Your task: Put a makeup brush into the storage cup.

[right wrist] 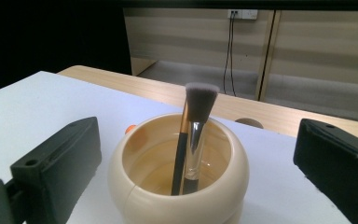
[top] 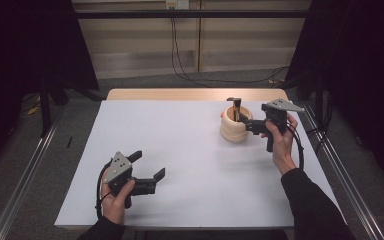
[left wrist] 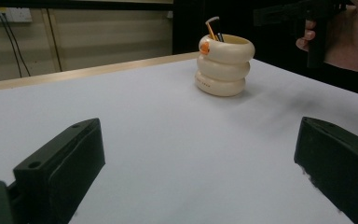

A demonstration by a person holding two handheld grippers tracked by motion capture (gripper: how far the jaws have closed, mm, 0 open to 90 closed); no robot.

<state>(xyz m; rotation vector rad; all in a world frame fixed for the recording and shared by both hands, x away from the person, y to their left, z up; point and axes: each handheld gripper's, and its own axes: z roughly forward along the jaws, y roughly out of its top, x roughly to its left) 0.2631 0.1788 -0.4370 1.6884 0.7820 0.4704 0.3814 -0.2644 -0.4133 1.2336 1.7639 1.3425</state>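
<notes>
A cream ribbed pot stands on the white table at the far right. In it stand two makeup brushes, leaning together, with the grey bristle head of one above the rim. My right gripper is level with the pot's rim and points at it from the right. In the right gripper view its open jaws stand to either side of the pot, clear of it. My left gripper is open and holds nothing, low over the near left of the table; from there the pot is far ahead.
A bare wooden strip runs along the table's far edge. Cables hang from a wall socket behind it. Metal rails run along the floor on both sides. Dark curtains flank the table.
</notes>
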